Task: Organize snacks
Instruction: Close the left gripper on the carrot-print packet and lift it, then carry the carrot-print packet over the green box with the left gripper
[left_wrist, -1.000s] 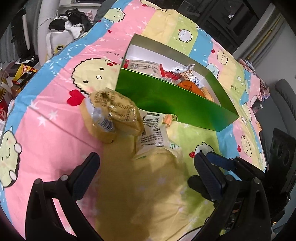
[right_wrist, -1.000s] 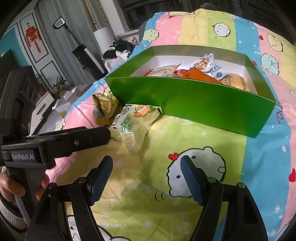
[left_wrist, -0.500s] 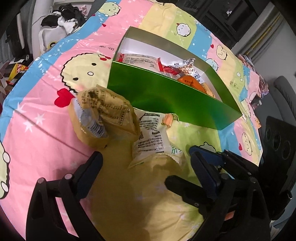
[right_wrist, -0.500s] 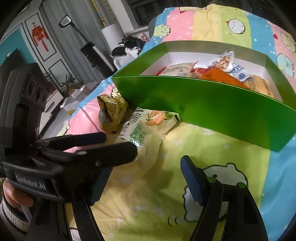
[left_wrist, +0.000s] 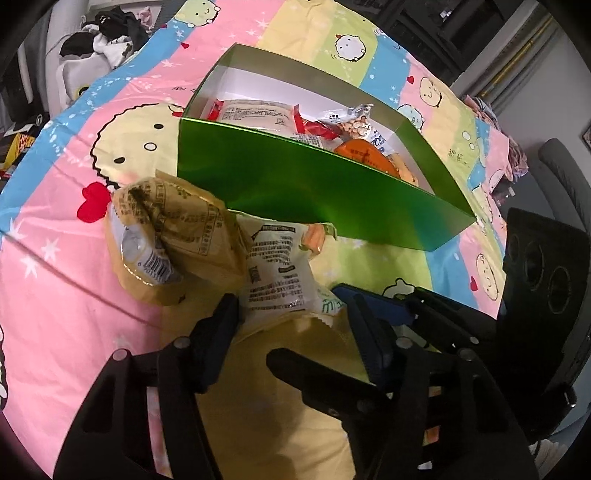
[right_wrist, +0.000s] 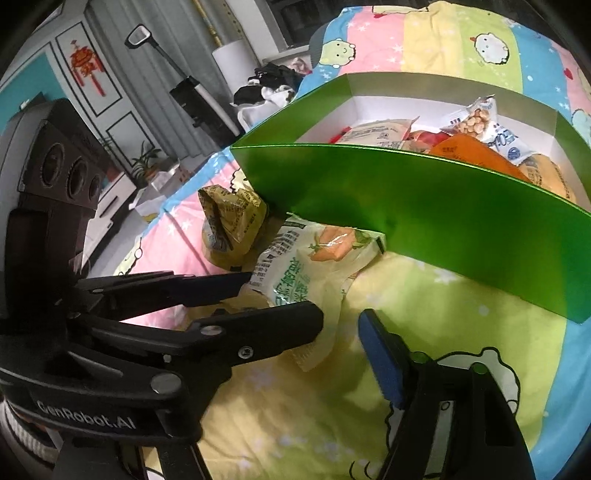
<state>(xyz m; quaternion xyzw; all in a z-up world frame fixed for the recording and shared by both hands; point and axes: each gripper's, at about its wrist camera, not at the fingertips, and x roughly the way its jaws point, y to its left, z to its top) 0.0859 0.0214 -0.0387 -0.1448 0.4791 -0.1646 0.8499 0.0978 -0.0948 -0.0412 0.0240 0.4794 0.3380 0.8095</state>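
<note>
Since the earlier frames both grippers have crowded in on the pale green-and-white printed snack packet (left_wrist: 275, 273), and both sets of jaws have just been closing. Left gripper (left_wrist: 291, 325), lower centre of the left wrist view: jaws about half spread w/ the packet's near end between them; can't tell if the pads actually press it. Right gripper (right_wrist: 343, 332), lower centre of the right wrist view: jaws partly spread, the packet's crimped corner just by its blue pad, left finger hidden behind the other tool, so contact can't be told. Packet lies on the cartoon-print bedsheet in pink, yellow and blue stripes (left_wrist: 74, 295), far end touching the near wall of the shiny green open cardboard box (left_wrist: 314, 192). Crumpled yellow-brown foil snack bag (left_wrist: 173, 236) sits just left of it, touching. Box holds several packets, incl. an orange one (right_wrist: 469, 155).
</note>
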